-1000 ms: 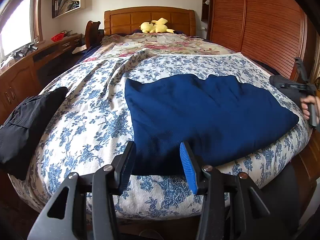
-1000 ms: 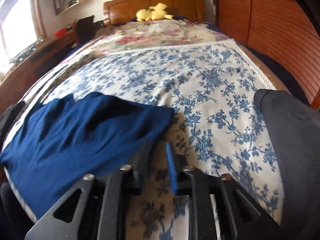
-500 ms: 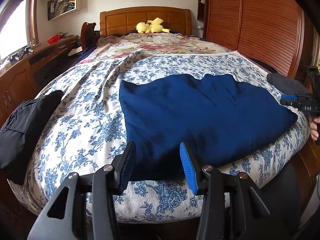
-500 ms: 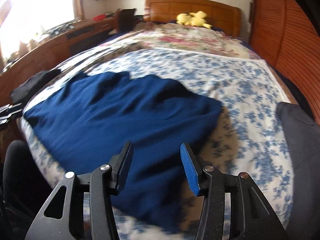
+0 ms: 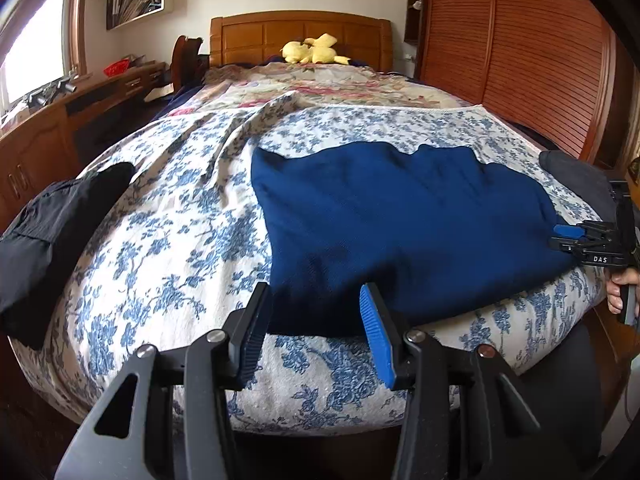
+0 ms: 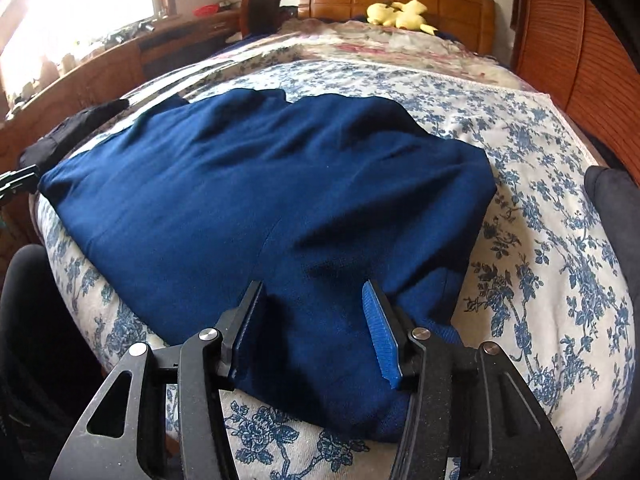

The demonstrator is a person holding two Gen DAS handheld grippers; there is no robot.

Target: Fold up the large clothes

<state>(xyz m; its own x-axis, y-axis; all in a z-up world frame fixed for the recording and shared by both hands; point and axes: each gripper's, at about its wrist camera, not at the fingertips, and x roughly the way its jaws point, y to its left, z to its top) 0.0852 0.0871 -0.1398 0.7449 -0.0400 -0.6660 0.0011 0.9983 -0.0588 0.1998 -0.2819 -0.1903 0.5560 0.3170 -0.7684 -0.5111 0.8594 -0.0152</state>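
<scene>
A large navy blue garment (image 5: 400,224) lies spread flat near the foot of the bed (image 5: 168,248), which has a blue floral cover. It also shows in the right wrist view (image 6: 260,208). My left gripper (image 5: 314,312) is open and empty, just before the garment's near left corner. My right gripper (image 6: 312,312) is open and empty, low over the garment's near right corner. The right gripper also shows in the left wrist view (image 5: 576,238) at the garment's right edge.
A black garment (image 5: 48,232) lies on the bed's left edge. A dark grey garment (image 6: 616,216) lies at the right edge. A yellow plush toy (image 5: 314,50) sits by the wooden headboard. A wooden desk (image 5: 60,128) runs along the left, wooden wardrobe doors (image 5: 520,52) along the right.
My right gripper opened and swung left from the garment's right side to face its near corner. My left gripper stayed open and shifted slightly.
</scene>
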